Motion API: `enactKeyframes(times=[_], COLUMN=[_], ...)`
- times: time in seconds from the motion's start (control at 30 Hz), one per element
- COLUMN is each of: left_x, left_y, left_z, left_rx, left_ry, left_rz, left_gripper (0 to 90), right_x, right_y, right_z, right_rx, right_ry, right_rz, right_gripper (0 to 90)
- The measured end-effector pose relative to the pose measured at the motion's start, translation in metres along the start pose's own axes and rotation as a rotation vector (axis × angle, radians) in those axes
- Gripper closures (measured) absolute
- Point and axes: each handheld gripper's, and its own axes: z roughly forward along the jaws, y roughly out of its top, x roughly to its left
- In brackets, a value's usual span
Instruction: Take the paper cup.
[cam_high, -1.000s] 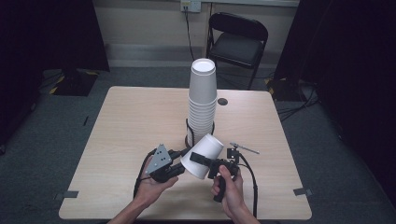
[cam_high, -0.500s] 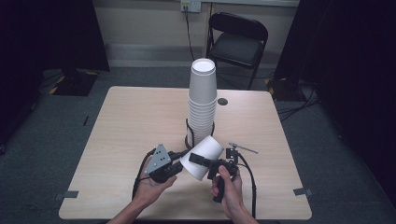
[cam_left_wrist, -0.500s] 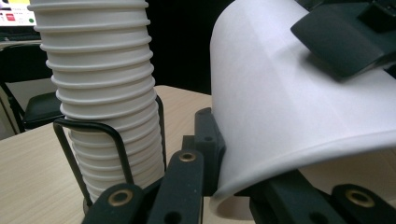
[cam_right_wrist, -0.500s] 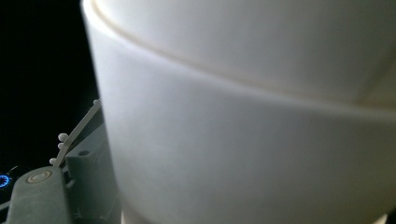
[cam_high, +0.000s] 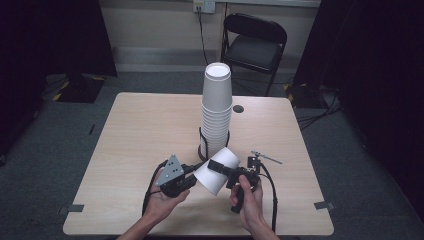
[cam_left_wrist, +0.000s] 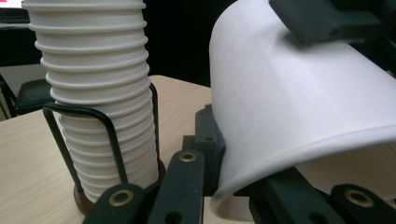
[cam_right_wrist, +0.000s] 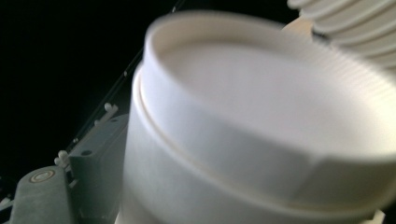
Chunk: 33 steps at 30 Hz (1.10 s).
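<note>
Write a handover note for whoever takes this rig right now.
Left gripper: shut on the rim of the loose cup, one jaw inside the mouth, one outside.
Right gripper: one jaw lies across the cup's wall near its base; its jaws have just been closing, grip not settled.
The cup is held on its side above the table, just in front of the stack in its wire holder.
Done: one cup is off the stack and in hand.
Left: probably passing it between grippers, then setting it down.
</note>
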Motion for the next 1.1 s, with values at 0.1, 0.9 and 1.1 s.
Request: enactKeyframes(times=[0.1,0.9,1.1], left_x=[-0.004,0.009,0.015], left_y=[-0.001,0.003,0.008], left_z=[0.002,-0.011,-0.017], left_rx=[0.020,0.099,0.118], left_ry=[-0.024,-0.017,-0.022], left_rz=[-0.006,-0.085,-0.126], left_gripper=[85.9,85.8,85.8], right_x=[-0.002,-0.010,-0.009], right_y=[0.008,0.033,0.036], right_z=[-0.008,-0.041,-0.044], right_rx=[-0.022,-0.078,-0.056], right_ry=[-0.027,-0.121,-0.146], right_rz=[-0.023,-0.177,-0.209], right_gripper=[14.8,13.1,13.5])
